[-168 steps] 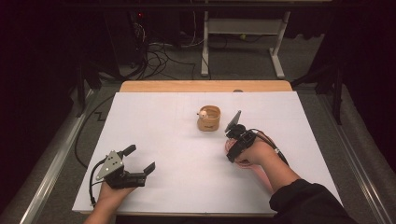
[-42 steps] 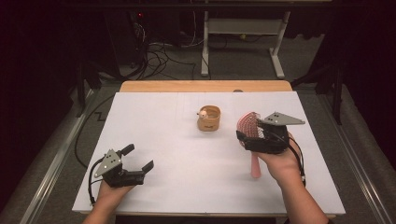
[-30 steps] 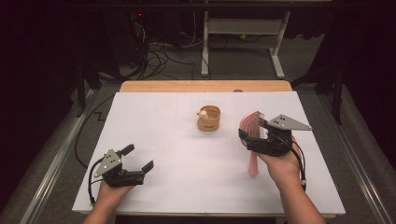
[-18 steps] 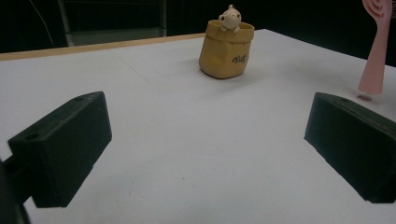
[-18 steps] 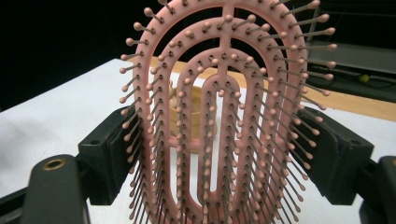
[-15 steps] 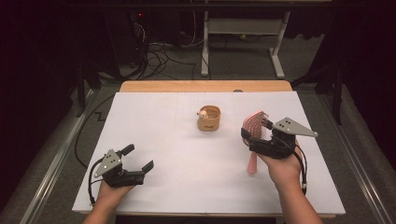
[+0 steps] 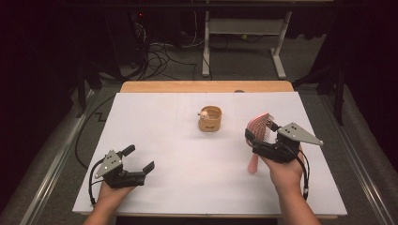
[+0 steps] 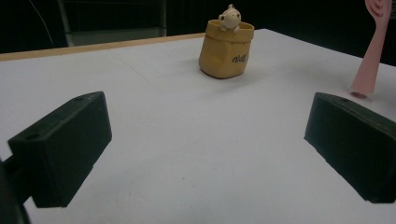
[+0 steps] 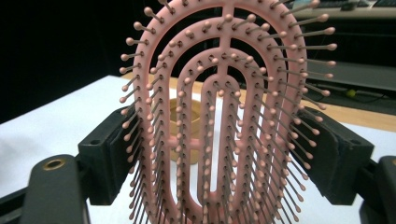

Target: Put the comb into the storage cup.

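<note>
A pink hairbrush (image 7: 259, 126) stands upright, head up, with its handle (image 7: 253, 164) pointing down at the white table (image 7: 178, 187). I cannot tell whether the handle end touches the sheet. My right gripper (image 7: 263, 136) is shut on the brush head, one pad on each rim. In the right gripper view the bristled face (image 9: 224, 116) looks at the camera, between the right gripper's (image 9: 224, 156) jaws. A small tan pouch-shaped holder (image 7: 210, 120) with a little figure on its rim stands left of the brush. My left gripper (image 7: 138, 158) rests at the front left, open and holding nothing.
The left gripper view looks between the open left gripper (image 8: 205, 149) at the holder (image 8: 226, 51) and the brush handle (image 8: 371, 60). A bare wooden strip (image 7: 206, 86) edges the table's far side. Beyond it are floor cables (image 7: 159, 51) and a white stand (image 7: 244, 42).
In the earliest frame the right gripper lay low by the holder with no brush seen; now it holds the brush upright. Over the last second it drifted slightly right. The left hand stayed put.
</note>
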